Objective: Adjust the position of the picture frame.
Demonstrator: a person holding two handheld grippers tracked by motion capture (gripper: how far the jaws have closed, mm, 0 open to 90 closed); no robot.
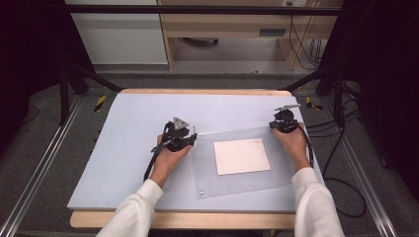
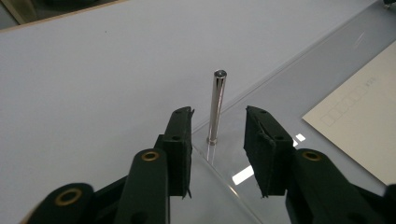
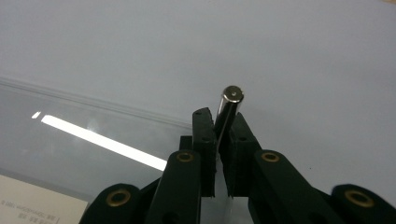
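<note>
On the desk (image 1: 123, 148), covered with a pale blue mat, I see a clear acrylic sheet (image 1: 247, 185) lying flat toward the right side, with a white paper card (image 1: 242, 156) on its middle. At each far corner of the sheet a thin metal post stands upright.

My left gripper (image 2: 217, 140) is at the far left corner of the sheet. Its jaws stand apart on both sides of the left metal post (image 2: 217, 105), and the pads do not touch it; there is a gap on each side.

My right gripper (image 3: 223, 140) is at the far right corner of the sheet, near the right edge of the desk. Its jaws are closed tight on the right metal post (image 3: 229, 105), whose round top sticks out above the pads.

In the high view both hands hold the grippers at these two corners, the left gripper (image 1: 179, 134) and the right gripper (image 1: 284, 121) well apart.
</note>
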